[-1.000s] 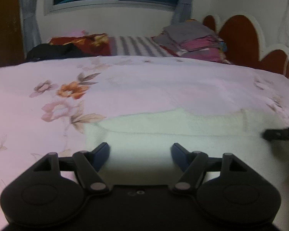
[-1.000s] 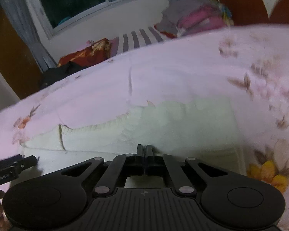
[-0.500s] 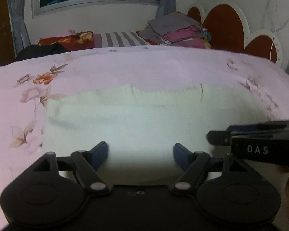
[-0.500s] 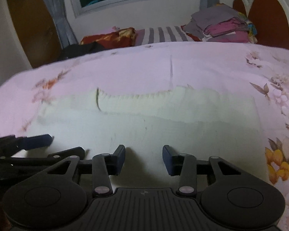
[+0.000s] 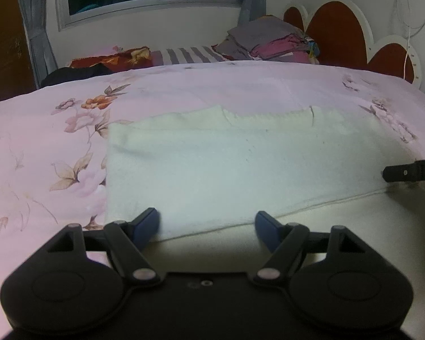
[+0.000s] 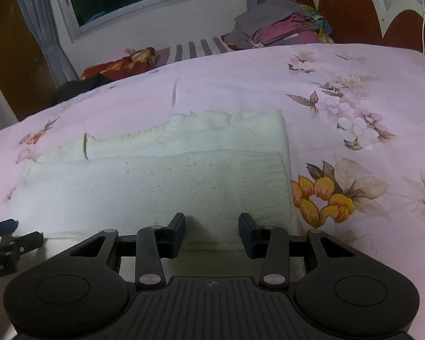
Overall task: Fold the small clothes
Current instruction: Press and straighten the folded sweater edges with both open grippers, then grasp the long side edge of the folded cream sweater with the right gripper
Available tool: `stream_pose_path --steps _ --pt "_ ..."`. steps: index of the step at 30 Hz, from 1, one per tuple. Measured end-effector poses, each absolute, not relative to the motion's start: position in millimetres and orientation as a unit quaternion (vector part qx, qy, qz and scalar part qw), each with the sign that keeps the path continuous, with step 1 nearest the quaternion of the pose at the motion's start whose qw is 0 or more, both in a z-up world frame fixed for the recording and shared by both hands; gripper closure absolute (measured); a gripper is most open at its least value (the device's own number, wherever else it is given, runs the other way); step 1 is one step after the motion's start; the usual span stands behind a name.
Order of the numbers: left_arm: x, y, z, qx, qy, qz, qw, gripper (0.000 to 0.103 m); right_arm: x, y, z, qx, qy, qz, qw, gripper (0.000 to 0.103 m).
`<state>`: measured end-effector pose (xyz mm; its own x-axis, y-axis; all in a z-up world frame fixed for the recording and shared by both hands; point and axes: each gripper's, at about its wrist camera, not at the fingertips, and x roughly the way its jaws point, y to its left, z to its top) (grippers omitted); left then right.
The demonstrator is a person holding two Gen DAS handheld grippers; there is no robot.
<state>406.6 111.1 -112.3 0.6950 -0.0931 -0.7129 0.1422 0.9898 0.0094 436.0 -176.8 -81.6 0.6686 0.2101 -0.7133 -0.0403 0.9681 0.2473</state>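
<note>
A cream knitted garment (image 5: 226, 164) lies folded flat on the pink floral bedsheet (image 5: 42, 141), its upper layer ending in a seam near me over a lower cream layer. My left gripper (image 5: 206, 215) is open just above that near edge, towards the garment's left end, with nothing between its blue pads. The right wrist view shows the same garment (image 6: 155, 187), scalloped along its far edge. Over its right end my right gripper (image 6: 211, 218) stands open, holding nothing. A tip of the right gripper (image 5: 410, 170) pokes in at the right of the left wrist view. The left gripper (image 6: 2, 232) shows at the far left.
A pile of folded clothes (image 5: 269, 42) sits at the far side by the red and white headboard (image 5: 337, 34). A striped pillow (image 5: 189, 55), a red floral cloth (image 5: 110, 59) and a dark garment (image 5: 70, 75) line the far edge under the window.
My right gripper went from shut to open and let go of the cloth. Both grippers drew back towards the near edge, so more of the folded garment shows.
</note>
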Motion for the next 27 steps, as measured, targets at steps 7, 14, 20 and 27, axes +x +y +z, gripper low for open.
stream_pose_path --steps 7,14,20,27 --pt "401 127 -114 0.017 0.390 -0.070 0.918 0.028 425 -183 -84 0.109 0.416 0.045 0.902 0.061" --pt "398 127 -113 0.024 0.391 -0.079 0.917 0.028 421 -188 -70 0.118 0.377 0.026 0.918 0.061" --pt "397 135 -115 0.012 0.395 -0.092 0.914 0.028 442 -195 -78 0.136 0.398 0.013 0.907 0.061" --pt "397 140 -117 0.012 0.400 -0.107 0.910 0.028 430 -191 -77 0.137 0.394 0.011 0.909 0.061"
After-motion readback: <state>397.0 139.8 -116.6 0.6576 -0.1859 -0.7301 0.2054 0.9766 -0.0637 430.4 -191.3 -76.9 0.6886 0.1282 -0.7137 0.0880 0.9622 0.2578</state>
